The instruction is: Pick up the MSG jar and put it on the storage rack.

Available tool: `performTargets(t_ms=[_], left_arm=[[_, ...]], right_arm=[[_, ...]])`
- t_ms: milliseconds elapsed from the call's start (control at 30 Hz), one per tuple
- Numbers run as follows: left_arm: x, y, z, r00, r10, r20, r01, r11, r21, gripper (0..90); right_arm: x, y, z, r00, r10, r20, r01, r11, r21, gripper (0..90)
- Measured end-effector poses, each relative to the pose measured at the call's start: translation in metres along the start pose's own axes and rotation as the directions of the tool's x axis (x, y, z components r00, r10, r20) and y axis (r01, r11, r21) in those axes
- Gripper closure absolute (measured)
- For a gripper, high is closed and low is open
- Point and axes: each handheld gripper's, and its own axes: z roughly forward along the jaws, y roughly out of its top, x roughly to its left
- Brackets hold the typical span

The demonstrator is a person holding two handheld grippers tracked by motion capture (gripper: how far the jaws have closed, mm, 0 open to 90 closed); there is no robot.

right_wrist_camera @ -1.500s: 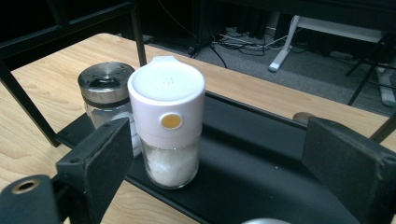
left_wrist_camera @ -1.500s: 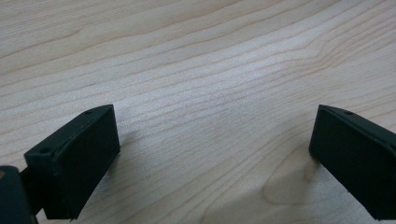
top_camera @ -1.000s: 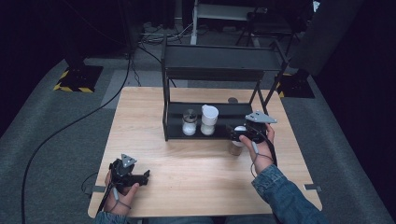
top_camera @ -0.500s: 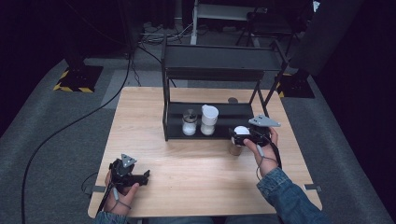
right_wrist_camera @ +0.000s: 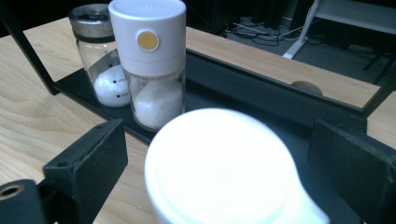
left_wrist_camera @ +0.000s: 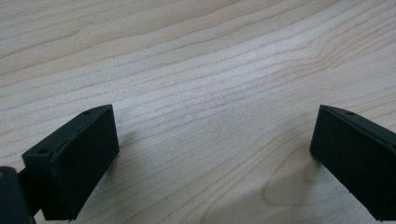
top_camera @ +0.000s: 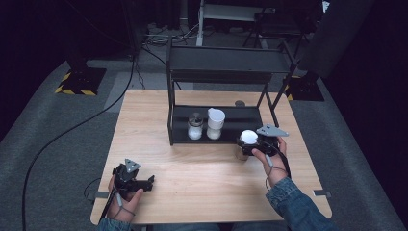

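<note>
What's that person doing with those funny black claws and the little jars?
A person holds a claw in each hand at a wooden table. The right claw is around a white-lidded jar at the front of the black metal rack, jaws either side, not squeezing it. Two more jars stand on the rack's bottom shelf: a white-capped shaker and a silver-lidded glass jar. The left claw sits open and empty over the table.
</note>
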Motion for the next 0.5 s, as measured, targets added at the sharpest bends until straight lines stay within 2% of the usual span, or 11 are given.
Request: performTargets(t_ms=[500], left_arm=[[0.0,0.0,0.0,1.0,0.0,0.0,0.0,1.0,0.0,1.1]], right_arm=[[-0.002,-0.02,0.007,0.9998,0.011,-0.014,-0.01,0.999,0.031,6.4]])
